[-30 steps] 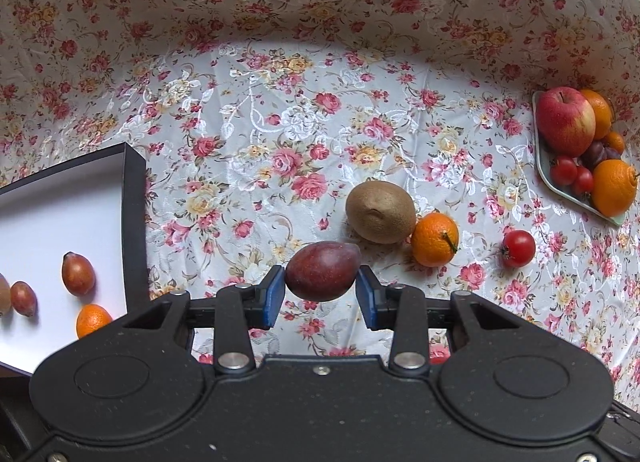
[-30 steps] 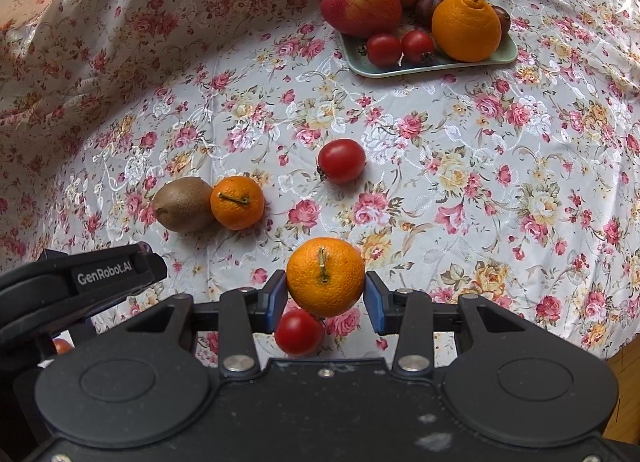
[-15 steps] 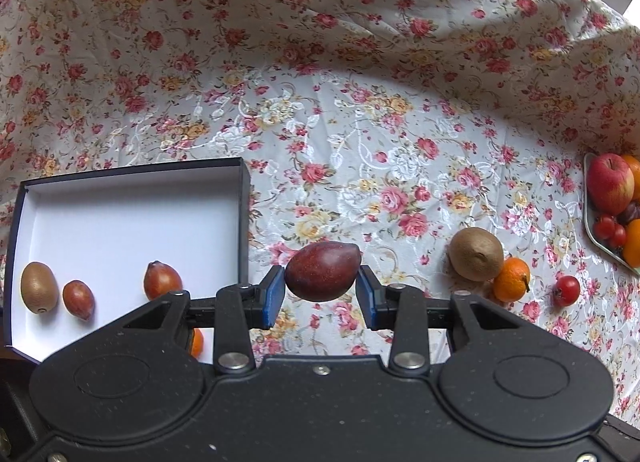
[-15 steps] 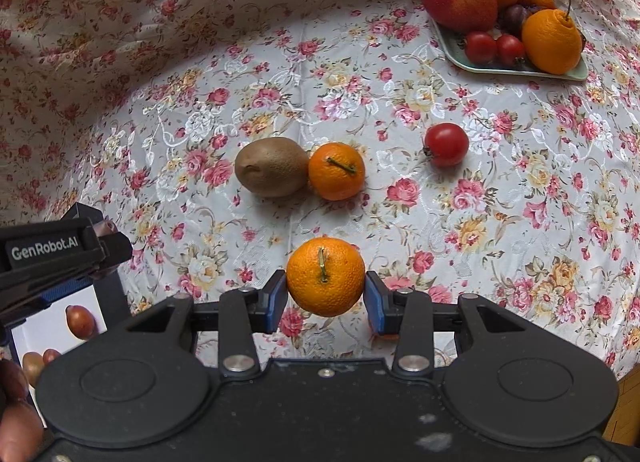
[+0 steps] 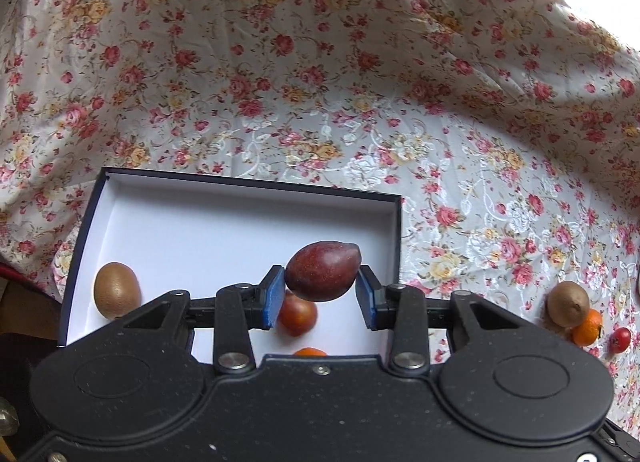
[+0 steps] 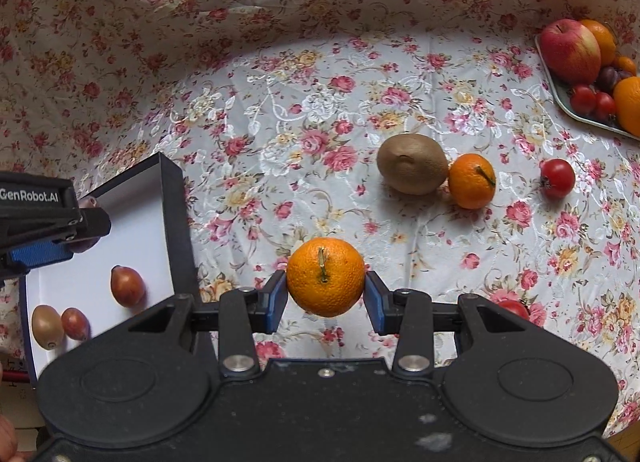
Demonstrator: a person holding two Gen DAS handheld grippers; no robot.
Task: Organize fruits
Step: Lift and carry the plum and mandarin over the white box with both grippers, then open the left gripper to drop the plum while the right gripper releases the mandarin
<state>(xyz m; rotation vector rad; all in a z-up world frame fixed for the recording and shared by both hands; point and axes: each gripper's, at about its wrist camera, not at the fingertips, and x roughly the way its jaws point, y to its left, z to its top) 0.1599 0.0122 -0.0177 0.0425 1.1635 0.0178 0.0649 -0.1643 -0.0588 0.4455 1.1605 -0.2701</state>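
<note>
- My left tongs [image 5: 320, 294] have their blue pads pressed on both sides of a dark red, egg-shaped fruit with a pointed end [image 5: 323, 271], so they are closed only as far as the fruit allows.
- This fruit hangs above the white inside of a shallow box with dark walls [image 5: 396, 230], near its right wall.
- In the box I see a brown fuzzy kiwi [image 5: 116, 289] at the left, a smaller red-brown fruit [image 5: 298, 316] just under the held one, and the top of a small orange fruit [image 5: 310, 351] at the edge of the tongs' body.
- My right tongs [image 6: 326, 296] grip a round orange mandarin with a short stem [image 6: 325, 282] in the same way, pads tight on its two sides.
- The mandarin is over the flowered cloth on the counter [image 6: 304, 134], to the right of the box and outside it.
- On the cloth beyond it lie a second brown kiwi [image 6: 412, 163] touching a smaller mandarin [image 6: 471, 181], and a red cherry tomato [image 6: 557, 178] apart to the right.
- At the far right a pale green tray [image 6: 560, 90] carries a red apple [image 6: 570, 50], oranges and small tomatoes.
</note>
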